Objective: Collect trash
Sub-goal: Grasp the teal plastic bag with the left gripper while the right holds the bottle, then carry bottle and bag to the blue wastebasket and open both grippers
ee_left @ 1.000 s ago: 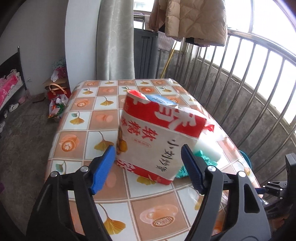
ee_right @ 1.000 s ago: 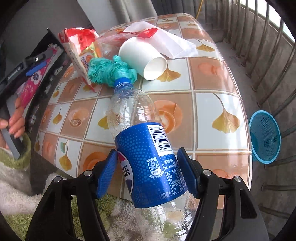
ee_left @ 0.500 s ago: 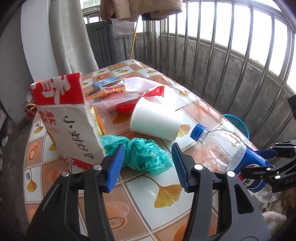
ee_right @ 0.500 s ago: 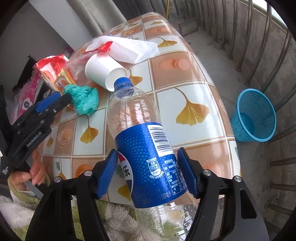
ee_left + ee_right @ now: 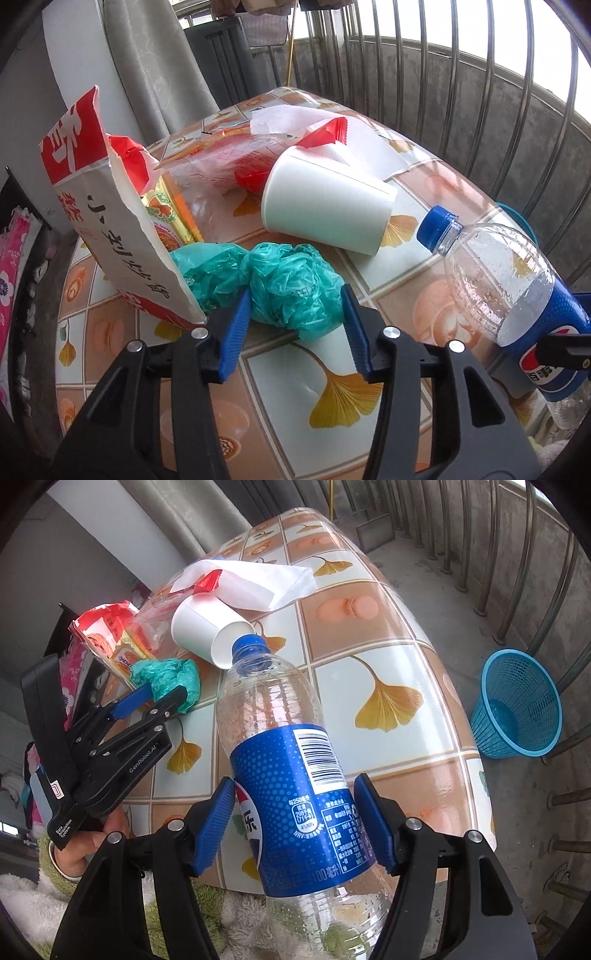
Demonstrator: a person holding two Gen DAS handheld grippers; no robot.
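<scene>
Balcony with metal railing (image 5: pixel 461 85), tiled tablecloth with ginkgo leaves on table (image 5: pixel 369 627). Left gripper (image 5: pixel 295 314) closing around crumpled green plastic bag (image 5: pixel 291 284), blue pads at both sides of it, firm contact not clear. Just left of that, torn red-and-white snack bag (image 5: pixel 110 229) leaning; beyond, white paper cup (image 5: pixel 325 206) on its side, clear wrapper (image 5: pixel 221 173), white tissue (image 5: pixel 258 579). Right gripper (image 5: pixel 295 823) clamped on blue-labelled plastic bottle (image 5: pixel 291 775), cap pointing toward cup. Blue mesh basket (image 5: pixel 517 701) on floor off table's right edge.
</scene>
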